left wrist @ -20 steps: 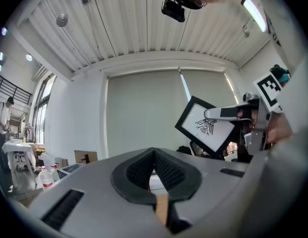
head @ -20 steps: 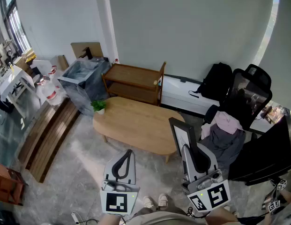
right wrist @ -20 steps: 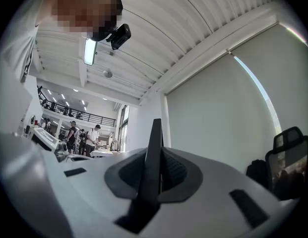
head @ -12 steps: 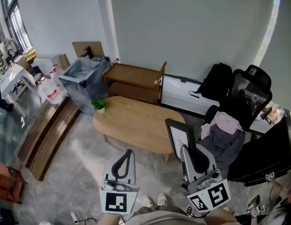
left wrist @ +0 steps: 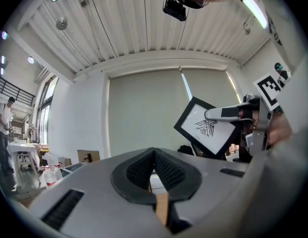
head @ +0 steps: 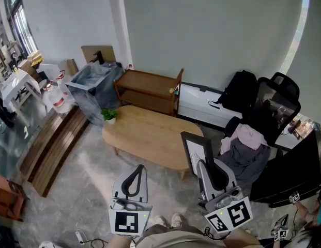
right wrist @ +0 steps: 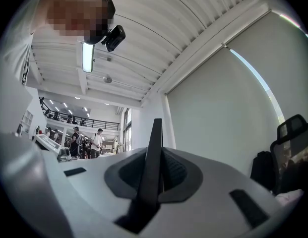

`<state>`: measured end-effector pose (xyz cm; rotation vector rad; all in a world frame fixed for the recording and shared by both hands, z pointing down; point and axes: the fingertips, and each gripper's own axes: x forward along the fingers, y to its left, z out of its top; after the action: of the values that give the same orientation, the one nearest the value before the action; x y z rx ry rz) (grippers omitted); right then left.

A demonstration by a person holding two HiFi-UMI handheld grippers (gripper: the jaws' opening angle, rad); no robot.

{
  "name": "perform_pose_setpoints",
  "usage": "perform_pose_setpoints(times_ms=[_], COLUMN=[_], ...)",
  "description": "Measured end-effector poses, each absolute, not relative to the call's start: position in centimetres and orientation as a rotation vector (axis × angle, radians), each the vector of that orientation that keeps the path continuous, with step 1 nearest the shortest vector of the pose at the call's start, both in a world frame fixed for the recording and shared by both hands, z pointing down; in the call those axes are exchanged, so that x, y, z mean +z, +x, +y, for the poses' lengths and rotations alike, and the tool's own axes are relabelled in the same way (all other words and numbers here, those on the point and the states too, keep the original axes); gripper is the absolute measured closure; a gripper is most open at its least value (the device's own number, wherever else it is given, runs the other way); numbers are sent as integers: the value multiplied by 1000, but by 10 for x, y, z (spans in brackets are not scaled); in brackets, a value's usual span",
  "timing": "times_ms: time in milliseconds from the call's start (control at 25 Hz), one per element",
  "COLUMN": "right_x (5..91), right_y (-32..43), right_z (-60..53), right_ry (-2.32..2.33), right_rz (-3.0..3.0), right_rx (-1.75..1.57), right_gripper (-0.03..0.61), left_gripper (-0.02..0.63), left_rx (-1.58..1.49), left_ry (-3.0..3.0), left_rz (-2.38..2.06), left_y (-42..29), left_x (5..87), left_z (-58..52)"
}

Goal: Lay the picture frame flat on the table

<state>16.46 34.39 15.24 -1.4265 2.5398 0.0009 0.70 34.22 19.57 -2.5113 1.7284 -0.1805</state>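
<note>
My right gripper (head: 205,168) is shut on the black picture frame (head: 195,150), held upright in the air just off the right end of the oval wooden table (head: 144,133). In the right gripper view the frame (right wrist: 153,162) shows edge-on, clamped between the pads. From the left gripper view the frame (left wrist: 206,128) is seen face-on, a white sheet with a dark drawing, tilted. My left gripper (head: 137,175) hangs shut and empty over the floor in front of the table, its pads (left wrist: 144,168) meeting.
A small potted plant (head: 109,116) stands at the table's left end. Behind it is a wooden shelf (head: 148,90); a grey bin (head: 92,93) and water bottles (head: 57,99) are at the left. Office chairs with clothes (head: 249,141) crowd the right.
The right gripper has carried the frame a little left and up, closer to the table's right end. The left gripper has barely moved.
</note>
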Motion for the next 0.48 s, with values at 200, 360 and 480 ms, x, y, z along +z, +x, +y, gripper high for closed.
perform_pose_setpoints(times_ms=[200, 360, 480], right_x=[158, 163, 169], right_y=[171, 183, 188], right_z=[342, 336, 335], right_ry=[-1398, -1393, -1389], right_rz=[2563, 2566, 2566], right_rx=[-4, -2, -4], right_gripper=[540, 540, 540], left_gripper=[609, 609, 609], left_rx=[-188, -184, -183], left_ry=[-2496, -2476, -2467], left_rz=[1752, 1772, 1775], left_y=[14, 23, 27], left_x=[201, 203, 209], left_z=[344, 340, 339])
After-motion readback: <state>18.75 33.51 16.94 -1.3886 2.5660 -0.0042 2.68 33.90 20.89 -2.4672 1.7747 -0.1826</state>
